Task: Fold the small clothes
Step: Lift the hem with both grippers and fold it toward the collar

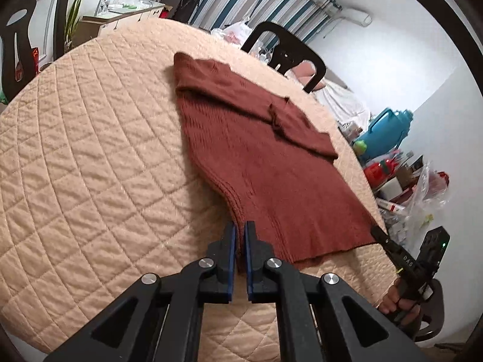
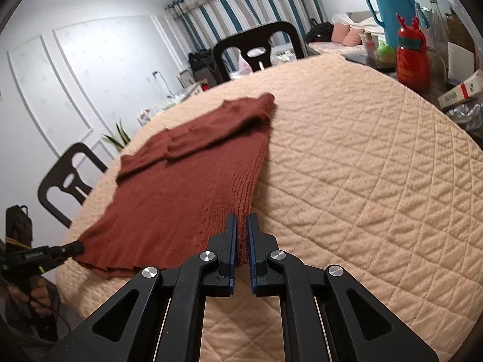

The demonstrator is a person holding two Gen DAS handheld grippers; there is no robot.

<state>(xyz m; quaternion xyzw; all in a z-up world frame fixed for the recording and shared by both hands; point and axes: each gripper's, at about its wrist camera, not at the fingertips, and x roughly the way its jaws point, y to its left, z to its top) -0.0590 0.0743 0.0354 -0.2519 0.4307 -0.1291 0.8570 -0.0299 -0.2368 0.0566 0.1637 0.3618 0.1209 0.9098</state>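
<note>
A rust-brown knitted sweater (image 1: 256,150) lies on the peach quilted table cover (image 1: 90,150), its sleeves folded across the chest. My left gripper (image 1: 240,230) is shut on the near left corner of its hem, which is lifted slightly. In the right wrist view the same sweater (image 2: 181,187) stretches away to the left, and my right gripper (image 2: 241,223) is shut on the near right hem corner. The right gripper (image 1: 377,231) also shows at the sweater's other corner in the left wrist view. The left gripper (image 2: 77,246) appears at the lower left of the right wrist view.
Black chairs (image 1: 286,54) (image 2: 256,48) stand around the table. A blue thermos (image 2: 389,6), a red bottle (image 2: 412,60) and boxes crowd the table's far right side. A person's hand (image 1: 395,298) holds the right gripper's handle. A cabinet (image 1: 120,18) and striped curtains stand behind.
</note>
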